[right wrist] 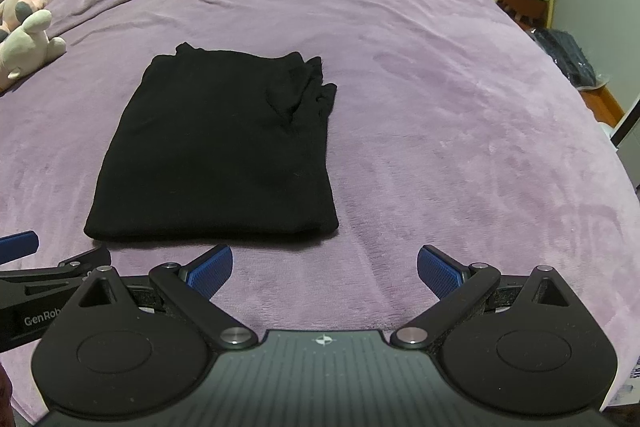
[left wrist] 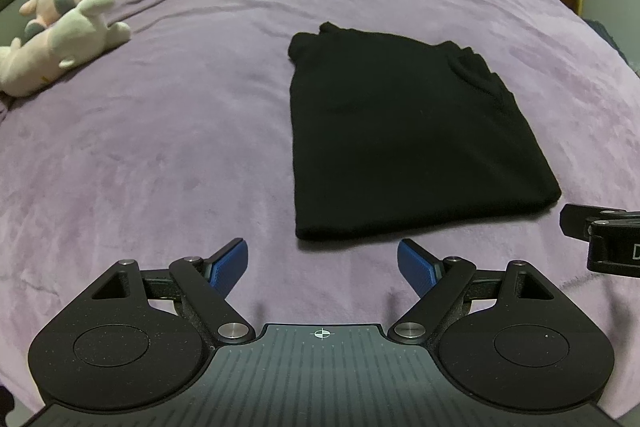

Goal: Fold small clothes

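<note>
The black garment [left wrist: 404, 131] lay folded into a rectangle at frame centre on the purple bed [left wrist: 160, 147]. The left gripper [left wrist: 322, 263] and right gripper [right wrist: 325, 267] were spread, empty. Any final fold should probably grip both near corners evenly.

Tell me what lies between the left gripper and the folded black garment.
Nothing but bare purple blanket: the left wrist view shows the open left gripper just short of the black garment.
</note>
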Demonstrator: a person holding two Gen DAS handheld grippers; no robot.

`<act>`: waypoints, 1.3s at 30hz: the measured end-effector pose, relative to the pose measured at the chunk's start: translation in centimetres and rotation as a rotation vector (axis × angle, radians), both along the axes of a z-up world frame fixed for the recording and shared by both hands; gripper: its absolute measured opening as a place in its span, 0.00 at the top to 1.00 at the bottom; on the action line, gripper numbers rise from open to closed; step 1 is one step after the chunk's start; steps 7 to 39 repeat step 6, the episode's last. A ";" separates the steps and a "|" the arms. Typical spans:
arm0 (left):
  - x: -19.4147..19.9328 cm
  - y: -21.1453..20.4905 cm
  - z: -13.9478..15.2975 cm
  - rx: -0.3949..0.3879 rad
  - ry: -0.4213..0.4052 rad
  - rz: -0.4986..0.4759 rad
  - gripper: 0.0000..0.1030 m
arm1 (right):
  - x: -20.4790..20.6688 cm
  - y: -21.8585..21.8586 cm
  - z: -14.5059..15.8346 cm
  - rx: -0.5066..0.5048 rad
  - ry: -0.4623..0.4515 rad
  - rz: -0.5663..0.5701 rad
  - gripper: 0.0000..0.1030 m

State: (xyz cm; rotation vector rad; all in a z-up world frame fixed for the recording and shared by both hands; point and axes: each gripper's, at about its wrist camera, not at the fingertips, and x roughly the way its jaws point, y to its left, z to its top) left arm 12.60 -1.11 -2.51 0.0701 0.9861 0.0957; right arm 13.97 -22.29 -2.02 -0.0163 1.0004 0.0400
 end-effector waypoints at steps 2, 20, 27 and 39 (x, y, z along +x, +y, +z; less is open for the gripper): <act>0.0 0.0 0.0 0.005 0.001 -0.003 0.15 | 0.0 0.0 0.0 -0.001 0.000 0.000 0.04; 0.0 -0.2 0.0 0.009 0.003 -0.011 0.15 | 0.0 0.0 0.1 -0.001 0.000 -0.001 0.04; 0.0 -0.2 0.0 0.009 0.003 -0.011 0.15 | 0.0 0.0 0.1 -0.001 0.000 -0.001 0.04; 0.0 -0.2 0.0 0.009 0.003 -0.011 0.15 | 0.0 0.0 0.1 -0.001 0.000 -0.001 0.04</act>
